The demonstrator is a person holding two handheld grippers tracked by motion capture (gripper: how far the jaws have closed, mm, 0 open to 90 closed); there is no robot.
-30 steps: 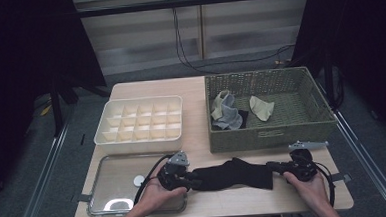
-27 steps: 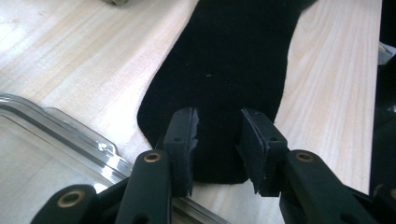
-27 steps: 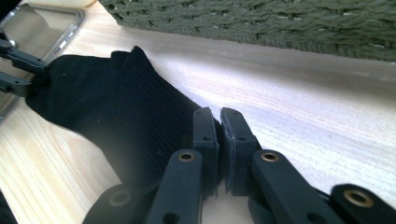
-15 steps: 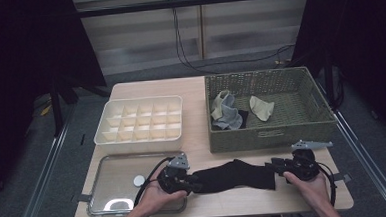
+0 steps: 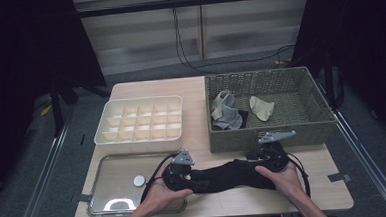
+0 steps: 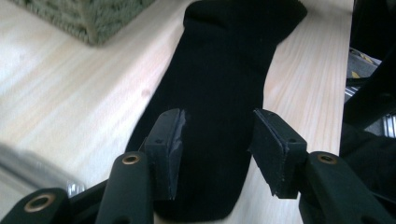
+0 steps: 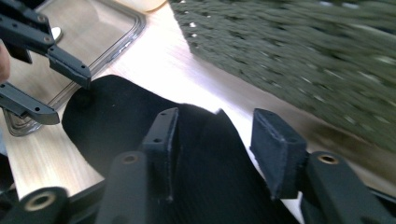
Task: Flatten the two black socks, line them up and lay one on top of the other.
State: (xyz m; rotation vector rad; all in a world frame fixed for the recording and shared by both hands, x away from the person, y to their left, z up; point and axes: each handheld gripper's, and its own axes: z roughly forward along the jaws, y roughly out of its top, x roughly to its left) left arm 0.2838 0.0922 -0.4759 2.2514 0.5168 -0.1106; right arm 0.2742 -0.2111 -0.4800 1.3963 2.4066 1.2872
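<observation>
A black sock [image 5: 229, 175] lies stretched across the table's front between my two grippers. My left gripper [image 5: 180, 173] sits at the sock's left end, by the tray. In the left gripper view the jaws [image 6: 217, 140] stand open, straddling the sock [image 6: 224, 60], which lies flat on the wood beneath them. My right gripper [image 5: 265, 161] is over the sock's right part, just in front of the basket. Its jaws [image 7: 215, 144] are open too, above the dark fabric [image 7: 116, 121]. The left gripper [image 7: 74, 98] shows farther off in that view.
A green wicker basket [image 5: 272, 132] at the right holds grey socks [image 5: 223, 109] and a beige sock [image 5: 261, 107]. A white compartment box [image 5: 139, 124] stands at the left, with a metal tray [image 5: 115, 195] holding a small round disc [image 5: 139, 180] in front of it.
My right gripper has slid left along the sock toward the middle, and the sock now looks shorter and bunched. The left gripper has barely moved.
</observation>
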